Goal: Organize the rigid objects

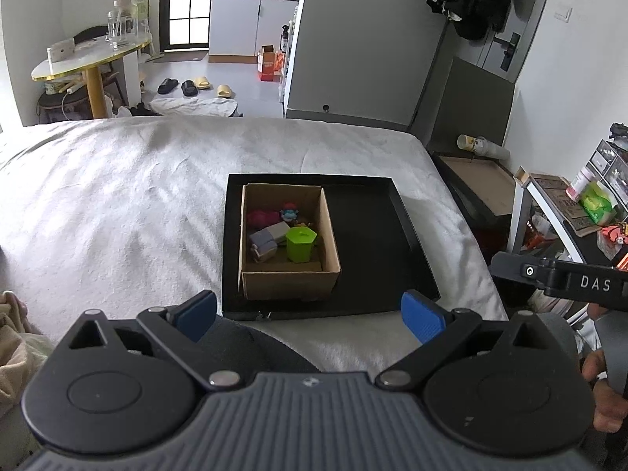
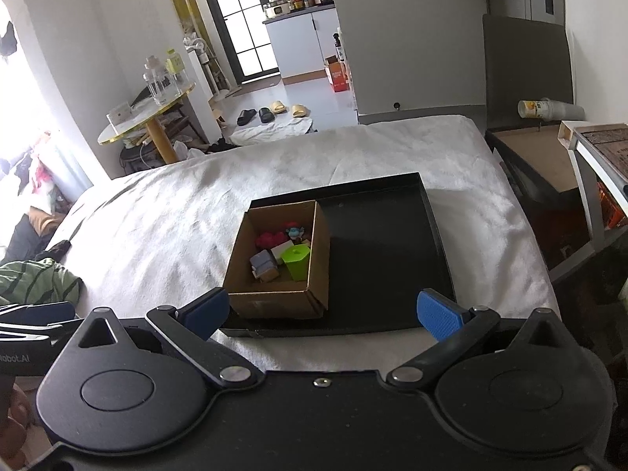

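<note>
A black tray [image 1: 376, 259] [image 2: 384, 251] lies on the white bed. In its left half stands an open cardboard box [image 1: 288, 284] [image 2: 274, 304]. The box holds a green hexagonal cup [image 1: 300, 243] [image 2: 296, 261], a grey-lilac block toy [image 1: 267, 241] [image 2: 263, 263], a dark red toy [image 1: 259, 218] [image 2: 271, 239] and a small blue-capped figure [image 1: 289, 212] [image 2: 295, 232]. My left gripper [image 1: 310, 316] hovers open near the tray's front edge, nothing between its blue pads. My right gripper [image 2: 324, 314] is open too, just before the tray, empty.
The right half of the tray is bare. White bedding [image 1: 117, 204] spreads to the left. A brown-topped box [image 2: 537, 157] and a shelf [image 1: 569, 212] stand to the bed's right. Green clothing [image 2: 35, 286] lies at the left. A round table [image 1: 90, 59] stands beyond.
</note>
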Motion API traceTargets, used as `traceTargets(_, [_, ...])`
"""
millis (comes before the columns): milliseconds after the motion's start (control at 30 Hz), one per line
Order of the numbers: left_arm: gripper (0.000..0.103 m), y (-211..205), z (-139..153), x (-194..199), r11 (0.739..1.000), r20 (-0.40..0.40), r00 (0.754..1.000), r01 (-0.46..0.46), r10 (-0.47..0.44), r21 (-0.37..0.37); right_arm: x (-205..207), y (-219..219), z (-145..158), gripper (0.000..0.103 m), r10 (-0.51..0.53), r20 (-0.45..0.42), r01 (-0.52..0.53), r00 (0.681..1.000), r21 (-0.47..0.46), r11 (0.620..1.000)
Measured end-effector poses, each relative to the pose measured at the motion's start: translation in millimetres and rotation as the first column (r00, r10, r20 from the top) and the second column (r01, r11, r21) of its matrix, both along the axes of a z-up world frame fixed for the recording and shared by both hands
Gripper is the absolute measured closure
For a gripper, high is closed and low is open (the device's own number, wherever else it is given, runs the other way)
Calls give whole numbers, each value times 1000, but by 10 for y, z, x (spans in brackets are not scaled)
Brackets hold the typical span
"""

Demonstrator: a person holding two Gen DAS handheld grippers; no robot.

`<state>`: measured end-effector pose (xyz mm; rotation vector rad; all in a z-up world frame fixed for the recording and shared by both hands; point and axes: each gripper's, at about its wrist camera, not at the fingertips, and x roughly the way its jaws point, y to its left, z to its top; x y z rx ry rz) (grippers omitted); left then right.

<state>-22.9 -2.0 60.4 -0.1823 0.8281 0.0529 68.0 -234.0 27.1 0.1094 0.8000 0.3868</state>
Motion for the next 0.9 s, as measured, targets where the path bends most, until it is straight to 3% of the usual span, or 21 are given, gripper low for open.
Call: traceTargets(900, [3,18,33,-103,1000,2,1000,-10,10,7,-115,31,102,0,-13,22,14,1000,-28,999])
